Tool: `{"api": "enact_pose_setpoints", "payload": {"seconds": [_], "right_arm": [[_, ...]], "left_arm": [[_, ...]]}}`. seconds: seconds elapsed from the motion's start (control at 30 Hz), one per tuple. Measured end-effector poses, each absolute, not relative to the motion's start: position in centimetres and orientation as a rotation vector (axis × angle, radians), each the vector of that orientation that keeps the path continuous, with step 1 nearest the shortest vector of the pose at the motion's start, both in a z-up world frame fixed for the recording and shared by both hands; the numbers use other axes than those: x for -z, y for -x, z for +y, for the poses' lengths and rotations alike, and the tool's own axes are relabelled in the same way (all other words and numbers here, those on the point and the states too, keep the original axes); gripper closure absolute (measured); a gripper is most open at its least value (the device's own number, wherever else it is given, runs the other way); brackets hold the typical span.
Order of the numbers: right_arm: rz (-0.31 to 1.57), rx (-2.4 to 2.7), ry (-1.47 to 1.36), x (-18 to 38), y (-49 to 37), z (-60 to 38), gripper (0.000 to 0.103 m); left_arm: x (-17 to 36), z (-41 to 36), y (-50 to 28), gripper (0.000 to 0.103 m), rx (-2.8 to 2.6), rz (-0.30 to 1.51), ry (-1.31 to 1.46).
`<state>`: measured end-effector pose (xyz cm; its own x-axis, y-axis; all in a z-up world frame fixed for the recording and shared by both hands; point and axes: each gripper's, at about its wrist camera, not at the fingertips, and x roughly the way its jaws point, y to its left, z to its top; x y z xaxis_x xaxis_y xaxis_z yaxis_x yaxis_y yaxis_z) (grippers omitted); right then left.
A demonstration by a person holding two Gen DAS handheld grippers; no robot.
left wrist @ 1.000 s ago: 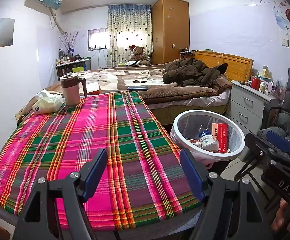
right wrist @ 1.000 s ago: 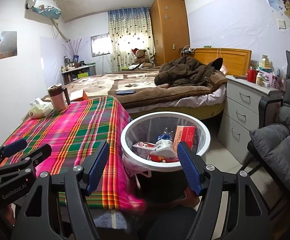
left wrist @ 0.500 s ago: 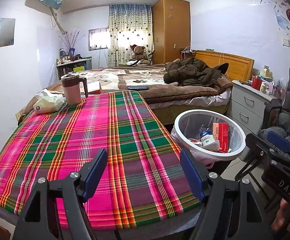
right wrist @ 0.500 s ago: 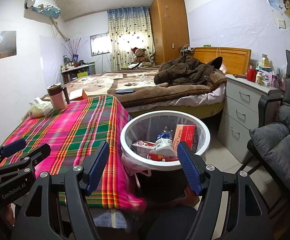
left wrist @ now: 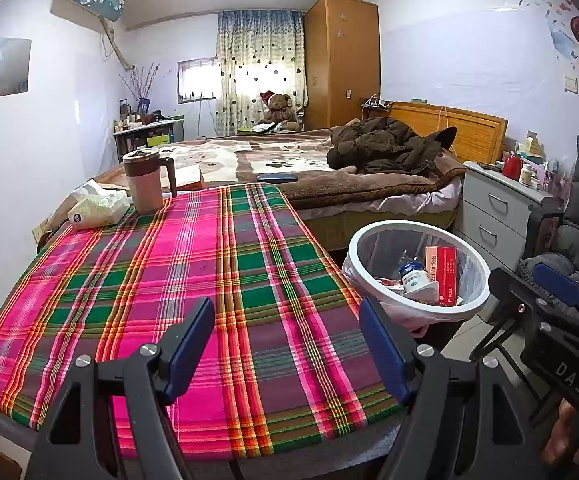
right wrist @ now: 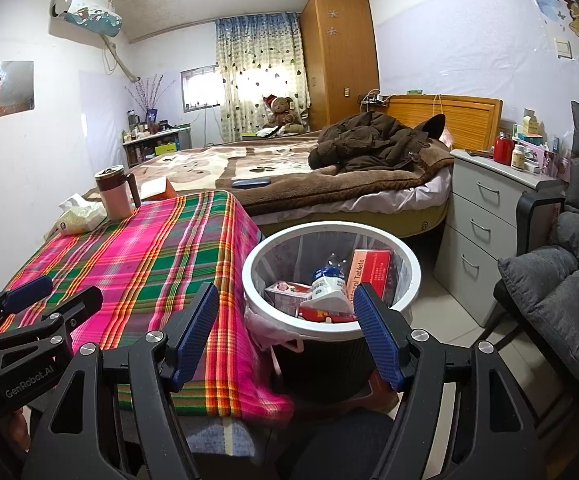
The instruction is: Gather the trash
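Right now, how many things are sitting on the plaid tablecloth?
2: a lidded mug and a tissue pack beside it, both at the far left corner of the tablecloth. Nothing else shows.

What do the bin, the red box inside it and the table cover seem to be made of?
The bin looks like plastic: smooth white rim, dark ribbed wall, thin clear liner inside. The red box looks like printed matte card with sharp folded edges. The table cover looks like woven plaid cloth, draping softly over the edge.
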<state>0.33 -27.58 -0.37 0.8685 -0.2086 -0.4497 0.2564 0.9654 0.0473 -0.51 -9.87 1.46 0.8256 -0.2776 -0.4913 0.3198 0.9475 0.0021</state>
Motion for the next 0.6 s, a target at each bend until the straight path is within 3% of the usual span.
{"api": "enact_pose_setpoints", "payload": {"seconds": [0.6], "right_arm": [[0.456,0.244,-0.103,0.26,-0.41,-27.41,0.032]], "left_arm": [[-1.36,-9.84,0.72,0.027,0.312,0.507,-0.079]]}}
